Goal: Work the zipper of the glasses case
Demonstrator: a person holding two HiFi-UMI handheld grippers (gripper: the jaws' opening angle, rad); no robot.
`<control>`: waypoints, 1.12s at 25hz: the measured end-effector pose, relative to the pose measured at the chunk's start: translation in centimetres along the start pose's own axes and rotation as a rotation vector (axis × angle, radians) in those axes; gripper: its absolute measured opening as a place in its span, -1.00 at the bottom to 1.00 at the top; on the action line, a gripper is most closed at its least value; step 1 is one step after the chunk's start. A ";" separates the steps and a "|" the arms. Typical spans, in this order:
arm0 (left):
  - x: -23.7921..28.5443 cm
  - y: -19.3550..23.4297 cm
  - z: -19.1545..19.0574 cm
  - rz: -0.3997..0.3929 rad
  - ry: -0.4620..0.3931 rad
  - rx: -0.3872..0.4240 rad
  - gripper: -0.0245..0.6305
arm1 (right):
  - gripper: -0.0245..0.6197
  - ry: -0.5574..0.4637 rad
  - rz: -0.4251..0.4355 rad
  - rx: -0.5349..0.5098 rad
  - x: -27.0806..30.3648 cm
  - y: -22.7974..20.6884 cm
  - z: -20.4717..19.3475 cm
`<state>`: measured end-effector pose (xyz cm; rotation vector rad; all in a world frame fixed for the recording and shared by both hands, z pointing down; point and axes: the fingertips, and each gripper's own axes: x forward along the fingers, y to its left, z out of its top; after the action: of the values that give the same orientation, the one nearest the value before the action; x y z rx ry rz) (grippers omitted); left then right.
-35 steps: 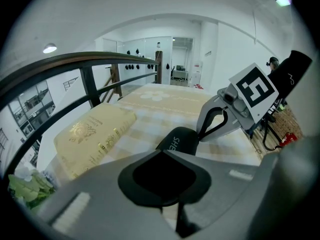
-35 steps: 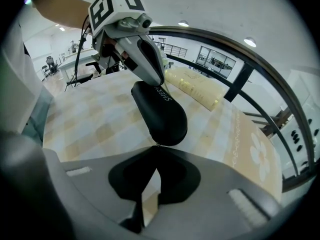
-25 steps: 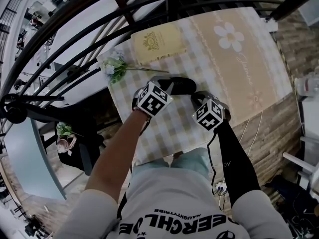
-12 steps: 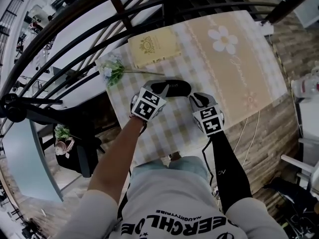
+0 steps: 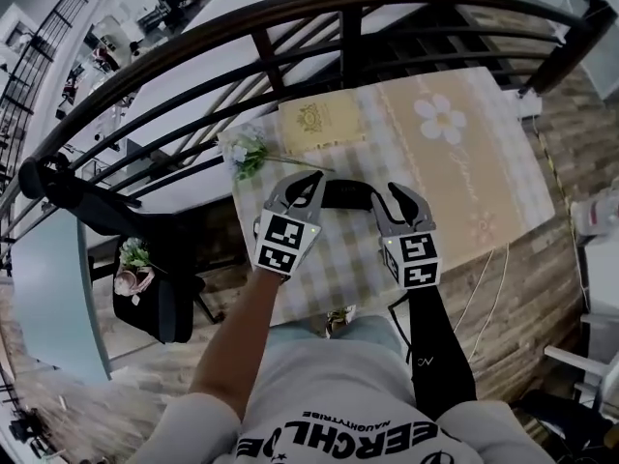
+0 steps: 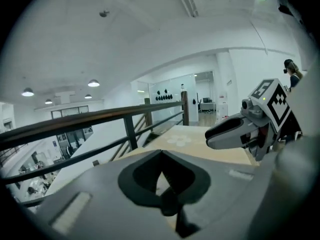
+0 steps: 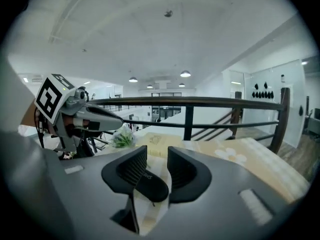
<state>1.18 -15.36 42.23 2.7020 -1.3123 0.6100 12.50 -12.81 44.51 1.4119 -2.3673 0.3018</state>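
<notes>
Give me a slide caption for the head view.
Shut left tongs and right tongs, just opening with nothing between them, hover over the black glasses case on the checked tablecloth.

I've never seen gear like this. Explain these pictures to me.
There is no machine here: a person holds a pair of tongs in each hand. One picture looks down from a camera on the person's head. The other two look along each pair of tongs. On the checked cloth lie a black glasses case, a cream book and a flower sprig, beside a daisy mat. The left tongs are shut on nothing. The right tongs have just been opening and grip nothing; the case lies on the cloth beyond their gap.
</notes>
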 end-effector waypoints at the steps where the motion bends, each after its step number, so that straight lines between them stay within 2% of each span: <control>1: -1.1 0.3 0.8 0.023 -0.024 0.001 -0.93 | -0.44 -0.024 0.006 -0.014 -0.4 0.6 0.9; 6: -6.4 1.2 4.8 0.095 -0.129 0.021 -0.93 | -0.40 -0.124 0.025 -0.072 -2.3 3.3 5.3; 14: -13.4 1.5 8.3 0.092 -0.261 0.013 -0.93 | -0.34 -0.222 -0.019 -0.130 -5.6 7.5 10.4; 21: -19.3 0.9 9.1 0.050 -0.309 0.033 -0.93 | -0.37 -0.262 -0.056 -0.134 -8.5 12.6 12.0; 28: -23.3 0.8 8.4 0.025 -0.337 0.043 -0.93 | -0.45 -0.281 -0.086 -0.151 -10.9 16.6 11.9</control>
<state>-9.72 -0.66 25.51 2.9220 -1.4159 0.1891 0.24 -0.53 29.27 1.5635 -2.4756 -0.1048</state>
